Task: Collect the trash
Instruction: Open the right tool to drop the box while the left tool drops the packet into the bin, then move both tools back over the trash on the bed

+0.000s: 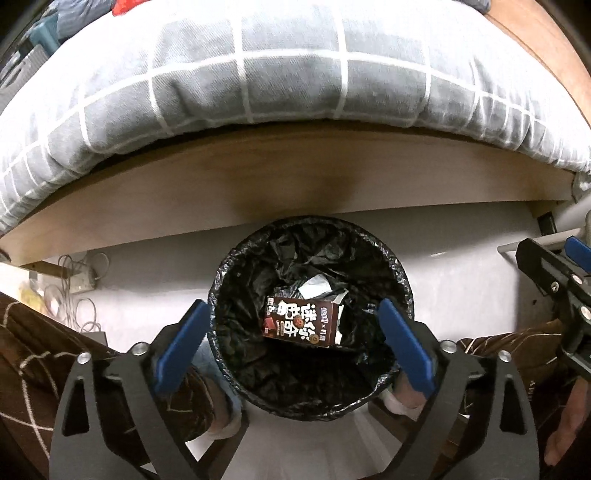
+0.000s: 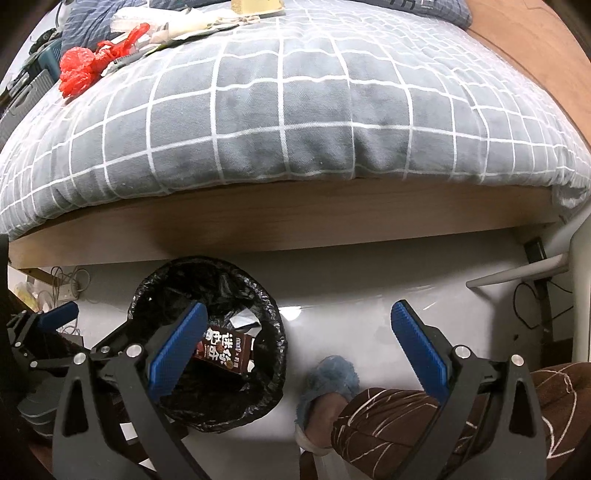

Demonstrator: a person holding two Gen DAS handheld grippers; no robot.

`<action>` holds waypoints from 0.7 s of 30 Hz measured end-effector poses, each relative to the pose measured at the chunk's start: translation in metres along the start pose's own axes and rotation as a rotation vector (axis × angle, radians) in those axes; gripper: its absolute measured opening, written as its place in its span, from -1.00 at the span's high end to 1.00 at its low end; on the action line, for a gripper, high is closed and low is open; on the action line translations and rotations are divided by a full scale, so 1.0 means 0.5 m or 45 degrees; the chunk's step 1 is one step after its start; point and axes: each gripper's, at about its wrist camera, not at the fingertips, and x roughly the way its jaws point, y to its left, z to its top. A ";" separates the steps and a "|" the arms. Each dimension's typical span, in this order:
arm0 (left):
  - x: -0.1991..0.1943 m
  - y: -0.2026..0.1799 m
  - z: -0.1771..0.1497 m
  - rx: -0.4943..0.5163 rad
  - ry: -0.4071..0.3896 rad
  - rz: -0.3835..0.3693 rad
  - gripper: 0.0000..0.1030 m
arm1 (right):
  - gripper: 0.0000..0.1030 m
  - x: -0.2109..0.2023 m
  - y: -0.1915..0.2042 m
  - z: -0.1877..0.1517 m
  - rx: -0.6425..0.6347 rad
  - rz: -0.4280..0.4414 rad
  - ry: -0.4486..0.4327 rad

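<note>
A round bin lined with a black bag [image 1: 236,273] stands on the pale floor against the bed frame. Inside it lie a brown carton with white Chinese print [image 1: 301,321] and a scrap of white paper [image 1: 314,287]. My left gripper [image 1: 293,321] hangs open and empty right above the bin. The bin [image 2: 155,291] and carton [image 2: 225,349] also show at the lower left of the right wrist view. My right gripper [image 2: 297,325] is open and empty, over the floor to the bin's right. A red mesh bag [image 2: 83,70] and white wrappers [image 2: 177,22] lie on the bed's far left.
A bed with a grey checked quilt [image 2: 295,110] on a wooden frame [image 2: 258,225] fills the back. My legs in brown trousers and a blue slipper [image 2: 332,376] are on the floor. A power strip with cables [image 1: 79,282] lies under the bed at left. A white rail [image 2: 517,275] is at right.
</note>
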 end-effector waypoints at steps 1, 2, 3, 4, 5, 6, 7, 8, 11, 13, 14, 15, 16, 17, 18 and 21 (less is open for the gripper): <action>-0.008 0.003 0.002 0.001 -0.008 0.002 -0.86 | -0.86 -0.007 0.002 0.003 -0.003 0.000 -0.012; -0.016 0.005 0.004 0.003 -0.019 0.006 -0.87 | -0.86 -0.015 0.005 0.005 -0.007 0.006 -0.023; -0.024 0.008 0.005 0.005 -0.029 0.011 -0.89 | -0.86 -0.022 0.006 0.008 -0.007 0.009 -0.034; -0.033 0.012 0.005 0.007 -0.037 0.024 -0.89 | -0.86 -0.033 0.008 0.012 -0.007 0.008 -0.055; -0.042 0.018 0.007 0.007 -0.040 0.025 -0.89 | -0.86 -0.044 0.010 0.016 -0.012 0.008 -0.074; -0.052 0.023 0.009 0.003 -0.044 0.014 -0.89 | -0.86 -0.053 0.012 0.020 -0.018 0.009 -0.090; -0.060 0.030 0.012 0.002 -0.053 0.014 -0.89 | -0.86 -0.065 0.015 0.025 -0.027 0.013 -0.112; -0.069 0.035 0.014 -0.003 -0.062 0.019 -0.89 | -0.86 -0.077 0.020 0.030 -0.038 0.011 -0.130; -0.096 0.055 0.022 -0.036 -0.090 0.024 -0.89 | -0.86 -0.107 0.032 0.043 -0.065 0.011 -0.179; -0.116 0.065 0.028 -0.052 -0.111 0.036 -0.89 | -0.86 -0.128 0.039 0.056 -0.069 0.015 -0.211; -0.126 0.071 0.031 -0.060 -0.123 0.036 -0.89 | -0.86 -0.134 0.043 0.061 -0.072 0.017 -0.219; -0.137 0.076 0.033 -0.066 -0.135 0.039 -0.89 | -0.86 -0.143 0.046 0.068 -0.078 0.019 -0.230; -0.149 0.083 0.038 -0.073 -0.151 0.040 -0.89 | -0.86 -0.151 0.048 0.074 -0.084 0.018 -0.239; -0.160 0.088 0.042 -0.075 -0.164 0.036 -0.89 | -0.86 -0.158 0.051 0.080 -0.087 0.018 -0.247; -0.173 0.095 0.049 -0.080 -0.181 0.037 -0.89 | -0.86 -0.168 0.053 0.089 -0.090 0.024 -0.261; -0.198 0.111 0.065 -0.099 -0.214 0.041 -0.89 | -0.86 -0.183 0.053 0.107 -0.089 0.038 -0.287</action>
